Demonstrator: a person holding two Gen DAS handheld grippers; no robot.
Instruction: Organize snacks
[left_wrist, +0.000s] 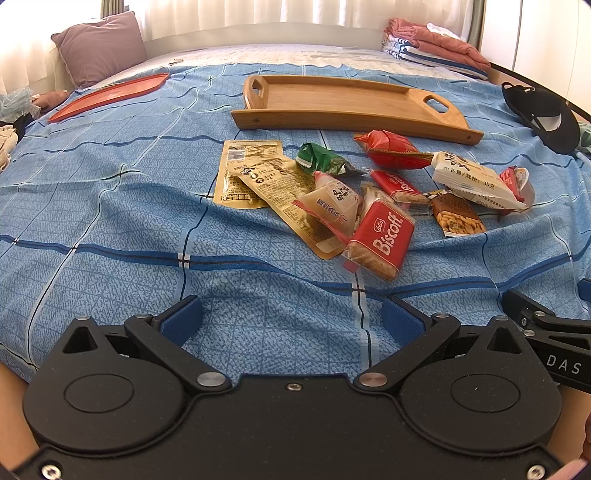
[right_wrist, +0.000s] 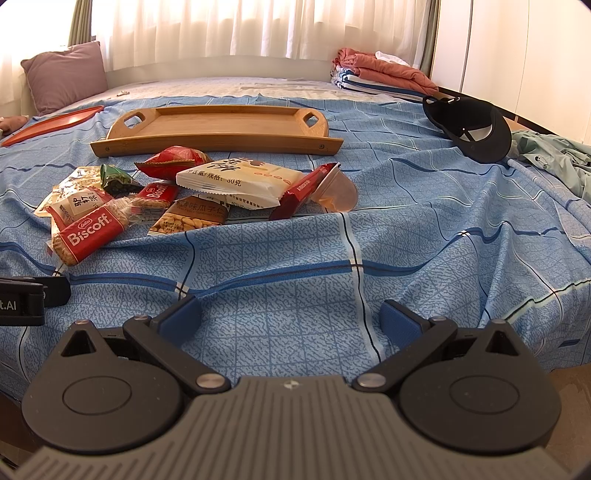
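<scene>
I'm looking at a bedroom in a home: a bed (right_wrist: 406, 236) under a blue checked sheet, a mauve pillow (right_wrist: 62, 75) at its far corner, and folded laundry (right_wrist: 380, 75) stacked opposite. White curtains (right_wrist: 258, 29) glow behind the bed, and a black cap (right_wrist: 476, 129) and a pale green garment (right_wrist: 554, 162) lie loose on the cover.

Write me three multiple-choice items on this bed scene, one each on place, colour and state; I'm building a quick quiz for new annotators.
1. Where does the snack pile lie relative to the wooden tray?
A. inside it
B. on the bedspread in front of it
C. on the red tray

2. What colour is the cap?
A. black
B. white
C. green

3. What state is the left gripper in?
A. shut on a Biscoff pack
B. shut on nothing
C. open, holding nothing

Answers: 1 B, the wooden tray holds nothing and the snacks lie nearer the cameras; 2 A, it is dark throughout; 3 C, its blue fingers stand wide apart over bare cloth.
</scene>
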